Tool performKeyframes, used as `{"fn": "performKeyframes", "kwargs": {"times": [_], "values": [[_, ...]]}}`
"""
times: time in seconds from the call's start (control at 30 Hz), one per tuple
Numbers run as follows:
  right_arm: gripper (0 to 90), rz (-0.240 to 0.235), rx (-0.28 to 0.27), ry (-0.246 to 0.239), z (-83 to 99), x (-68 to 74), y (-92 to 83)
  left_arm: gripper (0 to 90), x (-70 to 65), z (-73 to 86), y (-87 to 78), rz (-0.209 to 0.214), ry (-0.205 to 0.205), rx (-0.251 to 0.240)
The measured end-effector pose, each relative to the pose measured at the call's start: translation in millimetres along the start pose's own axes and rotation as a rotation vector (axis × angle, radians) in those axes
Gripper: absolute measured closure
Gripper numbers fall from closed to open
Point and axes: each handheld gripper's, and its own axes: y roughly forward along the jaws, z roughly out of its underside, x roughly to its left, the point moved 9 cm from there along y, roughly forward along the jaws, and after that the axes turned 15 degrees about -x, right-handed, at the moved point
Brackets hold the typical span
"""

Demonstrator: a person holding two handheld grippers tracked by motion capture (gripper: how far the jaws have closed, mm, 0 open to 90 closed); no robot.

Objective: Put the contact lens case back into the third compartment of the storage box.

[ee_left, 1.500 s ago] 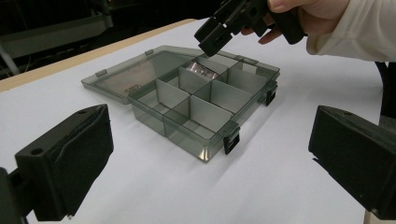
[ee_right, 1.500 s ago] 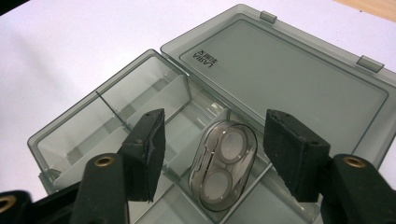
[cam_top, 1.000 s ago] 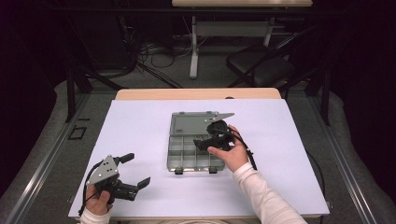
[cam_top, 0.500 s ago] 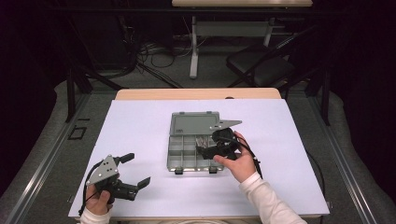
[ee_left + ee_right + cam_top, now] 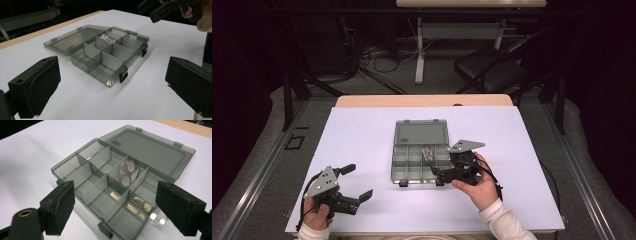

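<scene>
Moved since earlier: the right hand-held gripper (image 5: pixel 443 176) has been drawn back from over the organiser box (image 5: pixel 421 159) toward the near right corner, its jaws having just been opening, with nothing between them.
Right hand-held gripper: spread wide and empty; in the right gripper view the box is framed between its pads (image 5: pixel 60 205).
Left hand-held gripper (image 5: pixel 357 183): spread, empty, held well apart from the box at the near left of the worktop (image 5: pixel 362 135).
Box position: mid-worktop, lid (image 5: pixel 421 133) laid flat open behind the tray, latches (image 5: pixel 123 74) facing the person.
Contents: a small clear item with two round parts (image 5: pixel 127 173) is seen in a rear-row compartment; possibly a lens case, though glare makes this uncertain.
Handling: thin smoky plastic, judged light, stiff and rather slippery; likely to slide on the smooth sheet if pushed.
Hold point: the lid's free edge is best pinched for closing, or the tray's outer wall for moving; the thin dividers are best avoided.
</scene>
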Motion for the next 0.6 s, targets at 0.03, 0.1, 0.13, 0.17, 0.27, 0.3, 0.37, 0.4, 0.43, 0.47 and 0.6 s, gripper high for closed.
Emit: {"fn": "performKeyframes", "kwargs": {"times": [0.03,0.1,0.13,0.17,0.27,0.3,0.37,0.4,0.43,0.47,0.6], "values": [[15.6,0.003,0.001,0.002,1.8,-1.2,-1.5,0.2,-0.1,0.1,0.1,0.0,-0.002,0.0],[15.6,0.011,-0.003,0.006,4.7,-4.2,-3.8,0.2,-0.1,0.1,0.2,0.0,-0.002,0.0],[15.6,0.018,-0.005,0.011,6.0,-5.3,-5.0,0.2,-0.1,0.0,0.3,0.0,-0.002,0.0],[15.6,0.023,-0.009,0.01,7.0,-6.9,-6.0,0.2,0.0,0.0,0.3,0.0,-0.002,0.0],[15.6,0.033,-0.014,0.017,10.5,-9.2,-8.9,0.2,0.3,0.0,0.4,0.0,-0.004,-0.001],[15.6,0.037,-0.014,0.018,11.9,-9.5,-9.6,0.2,0.5,0.1,0.4,0.0,-0.004,0.001],[15.4,0.046,-0.009,0.018,15.5,-10.4,-11.0,0.2,0.6,0.1,0.4,0.0,-0.005,0.0],[15.3,0.048,-0.011,0.02,17.0,-10.7,-11.1,0.2,0.6,0.0,0.5,0.001,-0.005,-0.001],[15.3,0.056,-0.01,0.02,18.5,-11.3,-11.2,0.2,0.7,-0.1,0.5,0.001,-0.004,-0.001],[15.2,0.056,-0.005,0.023,19.8,-11.6,-11.8,0.2,0.8,-0.1,0.7,0.002,-0.005,0.0],[14.7,0.05,-0.005,0.042,20.9,-10.9,-13.6,0.2,0.7,-0.2,1.4,0.006,-0.007,-0.002]]}}
